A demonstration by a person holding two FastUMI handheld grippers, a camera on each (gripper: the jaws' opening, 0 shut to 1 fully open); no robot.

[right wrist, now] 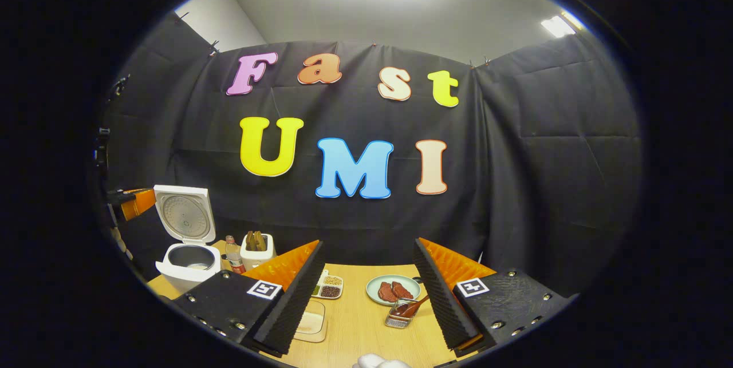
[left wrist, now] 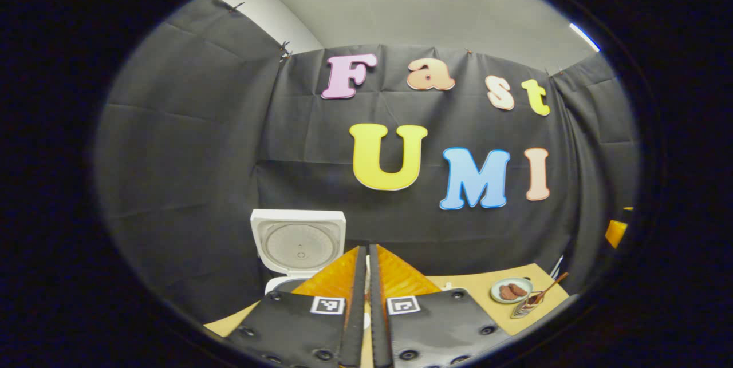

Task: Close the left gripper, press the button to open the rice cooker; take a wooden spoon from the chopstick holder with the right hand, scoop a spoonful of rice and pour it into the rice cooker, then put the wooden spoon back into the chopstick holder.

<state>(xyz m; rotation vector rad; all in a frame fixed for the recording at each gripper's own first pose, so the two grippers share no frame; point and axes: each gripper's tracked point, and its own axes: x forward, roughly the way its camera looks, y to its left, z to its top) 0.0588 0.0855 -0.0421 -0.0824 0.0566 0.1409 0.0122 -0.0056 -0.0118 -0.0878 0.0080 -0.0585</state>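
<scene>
Right gripper view: the right tool (right wrist: pixel 366 293) is held released above the counter (right wrist: pixel 355 328), the wooden spoon (right wrist: pixel 413 307) resting in the chopstick holder (right wrist: pixel 399 315) beside a plate (right wrist: pixel 393 289). The rice cooker (right wrist: pixel 188 253) is seen lid-up at the left. The left tool (left wrist: pixel 366 276) is clenched empty.

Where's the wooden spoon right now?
In the right gripper view the wooden spoon leans in the small holder on the table, just in front of the plate, between the open claw's fingers.
</scene>
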